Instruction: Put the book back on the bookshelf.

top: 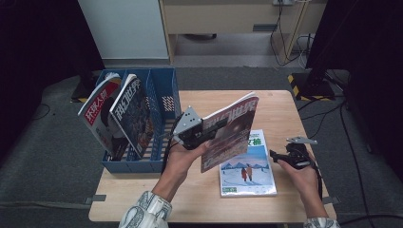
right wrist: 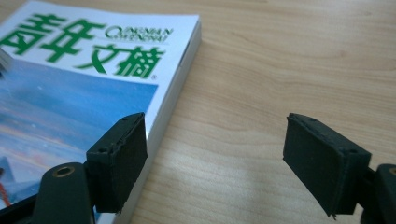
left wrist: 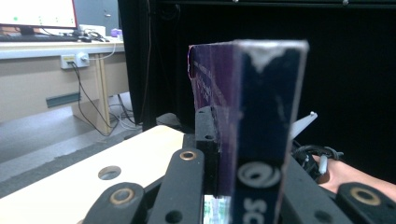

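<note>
1. Above the wooden table (top: 285,109), the left gripper (top: 202,135) pinched a magazine (top: 230,130) by its edge, holding it upright beside the blue file rack (top: 164,90).
2. Thin and floppy, it looked likely to sag, so a grip near the spine seemed safest.
3. At the right edge of a second magazine (top: 247,166), lying flat on the table, the right gripper (right wrist: 215,163) stood spread wide, holding nothing.
4. Its glossy cover looked slippery; one jaw would need to get under the edge.

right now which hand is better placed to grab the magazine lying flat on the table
Right. The right gripper is open, low beside the flat magazine at its near edge. The left gripper is shut on the raised magazine.
</note>
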Tool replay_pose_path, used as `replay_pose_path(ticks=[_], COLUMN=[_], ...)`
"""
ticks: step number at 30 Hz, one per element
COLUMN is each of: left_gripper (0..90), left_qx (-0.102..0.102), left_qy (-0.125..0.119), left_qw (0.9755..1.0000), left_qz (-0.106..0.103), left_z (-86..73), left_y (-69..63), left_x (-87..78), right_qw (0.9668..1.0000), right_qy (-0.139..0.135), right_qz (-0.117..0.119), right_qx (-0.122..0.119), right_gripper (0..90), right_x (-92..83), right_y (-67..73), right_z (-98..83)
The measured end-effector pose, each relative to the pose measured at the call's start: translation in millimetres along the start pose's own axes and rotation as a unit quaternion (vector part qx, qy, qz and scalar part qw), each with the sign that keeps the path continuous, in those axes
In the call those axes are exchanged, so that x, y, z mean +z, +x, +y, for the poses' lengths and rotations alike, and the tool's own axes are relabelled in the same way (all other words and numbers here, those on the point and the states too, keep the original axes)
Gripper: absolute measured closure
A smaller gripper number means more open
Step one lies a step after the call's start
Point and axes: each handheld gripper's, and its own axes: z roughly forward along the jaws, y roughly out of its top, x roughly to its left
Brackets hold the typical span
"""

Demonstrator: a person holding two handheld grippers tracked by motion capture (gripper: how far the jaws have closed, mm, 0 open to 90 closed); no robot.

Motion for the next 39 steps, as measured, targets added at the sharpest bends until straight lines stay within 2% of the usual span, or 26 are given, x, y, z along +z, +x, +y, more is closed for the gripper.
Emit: replay_pose_path(ticks=[10, 18, 24, 28, 35, 39], left_gripper=[83.9, 84.0, 84.0, 84.0, 83.9, 84.0], left_qx=[0.0, -0.002, -0.005, -0.002, -0.001, -0.004], left_qy=[-0.016, -0.031, -0.038, -0.039, -0.043, -0.045], left_qw=[0.9997, 0.999, 0.9983, 0.9979, 0.9969, 0.9964], left_qz=[0.018, 0.033, 0.044, 0.052, 0.065, 0.072], left_z=[13.5, 26.3, 32.8, 37.5, 43.4, 44.9], left_y=[3.9, 9.6, 12.5, 13.8, 16.9, 18.2], left_x=[-15.7, -29.7, -38.4, -43.7, -52.6, -57.8], right_qw=[0.9995, 0.999, 0.999, 0.9993, 0.9997, 0.9997], right_qy=[0.028, 0.043, 0.038, 0.026, 0.007, 0.007], right_qz=[-0.015, -0.015, -0.021, -0.027, -0.022, -0.022], right_qx=[-0.008, 0.001, -0.004, -0.008, -0.011, -0.011], right_gripper=[20.6, 20.5, 20.0, 18.5, 15.7, 15.7], right_x=[9.0, 13.1, 14.3, 15.7, 16.9, 16.9], right_y=[-1.9, -7.7, -6.9, -5.5, -5.6, -5.6], right_z=[-8.9, -15.9, -17.6, -19.9, -24.7, -24.6])
